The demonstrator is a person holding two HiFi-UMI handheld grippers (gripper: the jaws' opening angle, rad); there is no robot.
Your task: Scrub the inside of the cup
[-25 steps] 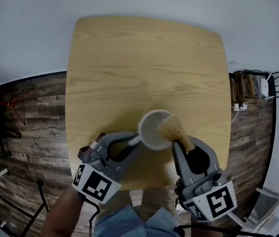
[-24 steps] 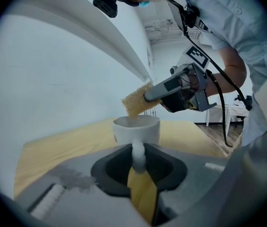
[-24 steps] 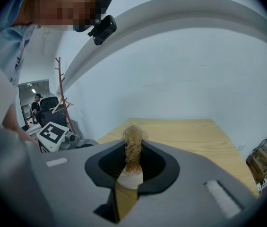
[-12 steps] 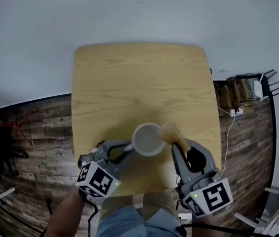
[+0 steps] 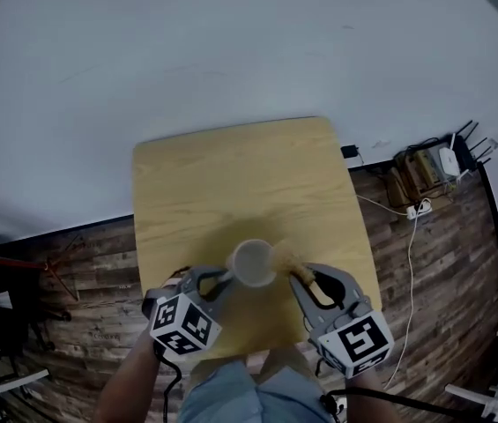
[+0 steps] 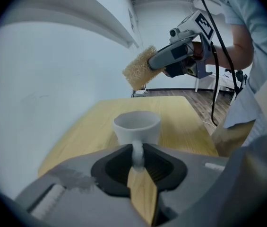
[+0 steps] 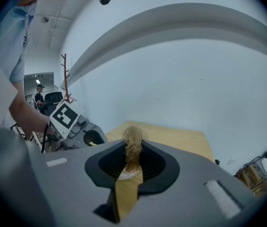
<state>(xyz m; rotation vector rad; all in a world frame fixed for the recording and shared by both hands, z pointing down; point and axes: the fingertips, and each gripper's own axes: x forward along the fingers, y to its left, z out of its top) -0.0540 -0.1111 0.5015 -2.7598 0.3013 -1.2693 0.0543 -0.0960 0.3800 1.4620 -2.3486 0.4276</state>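
A white cup (image 5: pixel 253 263) is over the near part of the wooden table (image 5: pixel 231 183). My left gripper (image 5: pixel 217 282) is shut on its handle (image 6: pixel 137 154); in the left gripper view the cup (image 6: pixel 137 126) stands upright just past the jaws of the left gripper (image 6: pixel 138 159). I cannot tell whether it rests on the table. My right gripper (image 5: pixel 304 277) is shut on a tan fibrous scrubber (image 5: pixel 286 256). The scrubber (image 6: pixel 138 72) hangs above the cup, clear of its mouth. In the right gripper view the scrubber (image 7: pixel 132 145) sticks out past my right gripper (image 7: pixel 132 159).
A white wall runs behind the table. The floor (image 5: pixel 81 271) around it is dark wood planks. Cables and a power strip (image 5: pixel 418 208) lie on the floor at the right. A coat rack (image 7: pixel 65 79) and a distant person stand far off.
The right gripper has lifted the scrubber up and away from the cup's rim. The left gripper has turned with the cup. The head view has tipped up, showing more wall.
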